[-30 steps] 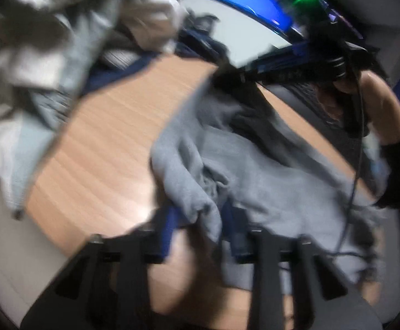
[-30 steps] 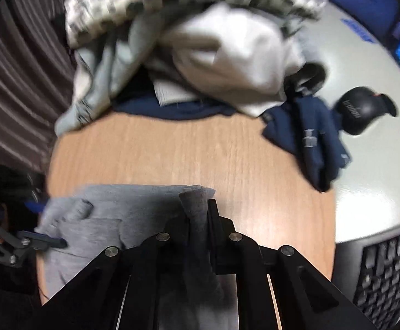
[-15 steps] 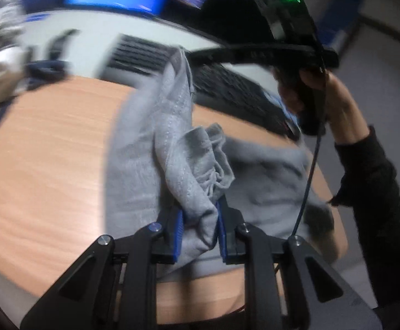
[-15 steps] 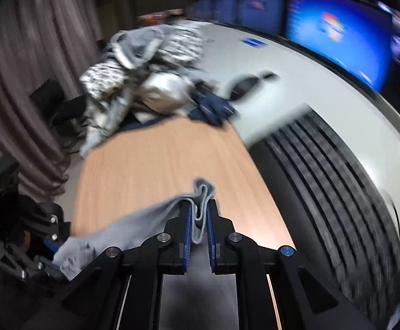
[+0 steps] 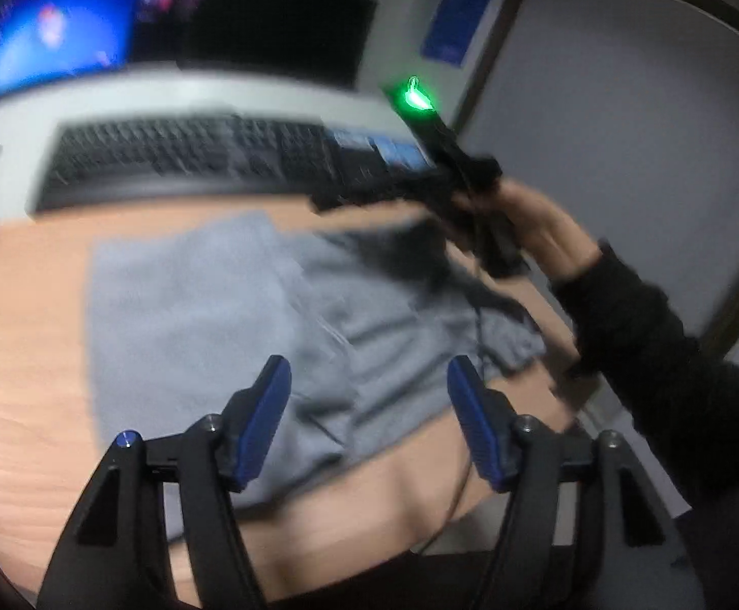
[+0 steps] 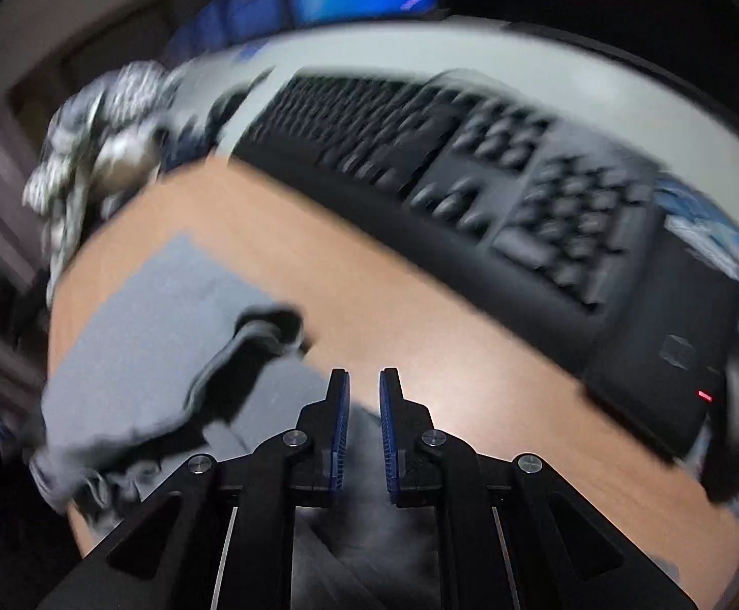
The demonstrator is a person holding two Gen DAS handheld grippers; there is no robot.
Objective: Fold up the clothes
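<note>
A grey garment (image 5: pixel 191 305) lies spread on the wooden table (image 5: pixel 23 356), its right part rumpled and dark. My left gripper (image 5: pixel 369 391) hovers over the garment's near edge. Its jaws are opening wide and nothing is between the blue pads (image 5: pixel 267 406). A hand (image 5: pixel 537 234) holds my right gripper (image 5: pixel 321 201) over the garment's far right part. In the right wrist view the right gripper (image 6: pixel 364 381) stands almost closed, with grey cloth showing deep in the narrow gap. A raised fold of the garment (image 6: pixel 155 315) lies to its left. Both views are blurred.
A black keyboard (image 5: pixel 181 157) runs along the far side of the table (image 6: pixel 420 315), with lit monitors (image 5: pixel 54 46) behind it. A pile of other clothes (image 6: pixel 89 142) sits at the far left end. A dark sleeve fills the right of the left wrist view.
My left jaws have opened and let go of the grey cloth, which now lies flat below them. Both views have swung toward the keyboard. The right gripper has carried its edge across the table.
</note>
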